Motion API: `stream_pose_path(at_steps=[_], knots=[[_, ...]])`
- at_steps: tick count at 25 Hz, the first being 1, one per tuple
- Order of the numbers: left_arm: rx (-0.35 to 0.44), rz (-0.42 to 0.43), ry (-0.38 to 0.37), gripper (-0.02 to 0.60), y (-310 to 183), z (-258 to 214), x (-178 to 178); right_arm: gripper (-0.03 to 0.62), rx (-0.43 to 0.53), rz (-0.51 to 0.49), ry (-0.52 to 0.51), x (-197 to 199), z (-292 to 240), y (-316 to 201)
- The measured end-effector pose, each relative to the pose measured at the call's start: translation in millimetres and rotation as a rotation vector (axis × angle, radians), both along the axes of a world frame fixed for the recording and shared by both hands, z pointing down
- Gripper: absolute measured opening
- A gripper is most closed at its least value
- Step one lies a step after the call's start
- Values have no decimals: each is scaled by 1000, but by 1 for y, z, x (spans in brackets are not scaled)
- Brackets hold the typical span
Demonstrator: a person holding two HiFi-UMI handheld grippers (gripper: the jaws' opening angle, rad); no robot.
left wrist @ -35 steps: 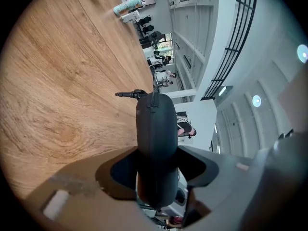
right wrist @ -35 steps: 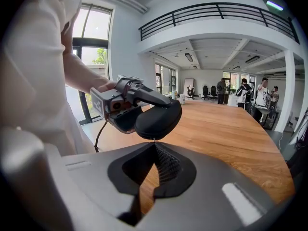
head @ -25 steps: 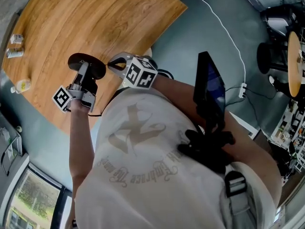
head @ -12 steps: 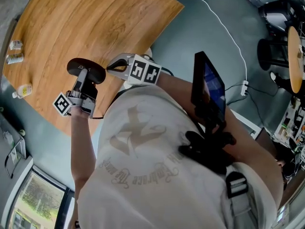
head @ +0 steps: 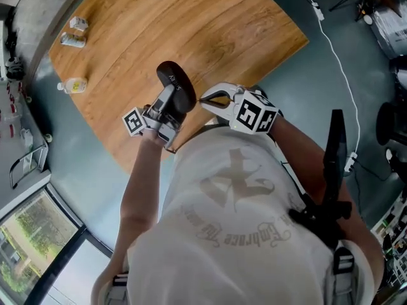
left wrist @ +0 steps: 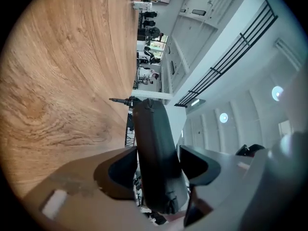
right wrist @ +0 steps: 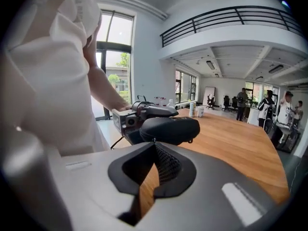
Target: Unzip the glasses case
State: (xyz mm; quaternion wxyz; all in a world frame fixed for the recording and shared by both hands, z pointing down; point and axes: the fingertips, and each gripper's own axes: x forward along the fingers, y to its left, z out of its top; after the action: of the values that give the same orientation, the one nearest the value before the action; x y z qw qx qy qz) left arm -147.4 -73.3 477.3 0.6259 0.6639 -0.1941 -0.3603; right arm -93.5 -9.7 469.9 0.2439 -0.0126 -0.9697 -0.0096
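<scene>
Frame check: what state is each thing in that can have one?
glasses case: looks closed, held off the table between the left jaws.
left gripper: gripping the case, jaws opening.
right gripper: jaws together at the case's edge; whether they pinch anything is unclear.

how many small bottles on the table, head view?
3, all near the table edge at the picture's left: top bottle, second bottle right beside it, yellowish bottle apart, lower down. More may be hidden from view.
</scene>
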Motion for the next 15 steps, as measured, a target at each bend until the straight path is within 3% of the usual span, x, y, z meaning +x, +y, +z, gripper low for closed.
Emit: stream_pose_path(at_steps=[9,12,15], knots=[[-32,157,-58,358,14,19,27,8,184,-246,163,-3,14,34],[-66,192,-78,352,17,28,34,8,213,-274,200,4,20,35],[-66,182,-98,317,15,26,34,8,188,-242,196,9,24,29]])
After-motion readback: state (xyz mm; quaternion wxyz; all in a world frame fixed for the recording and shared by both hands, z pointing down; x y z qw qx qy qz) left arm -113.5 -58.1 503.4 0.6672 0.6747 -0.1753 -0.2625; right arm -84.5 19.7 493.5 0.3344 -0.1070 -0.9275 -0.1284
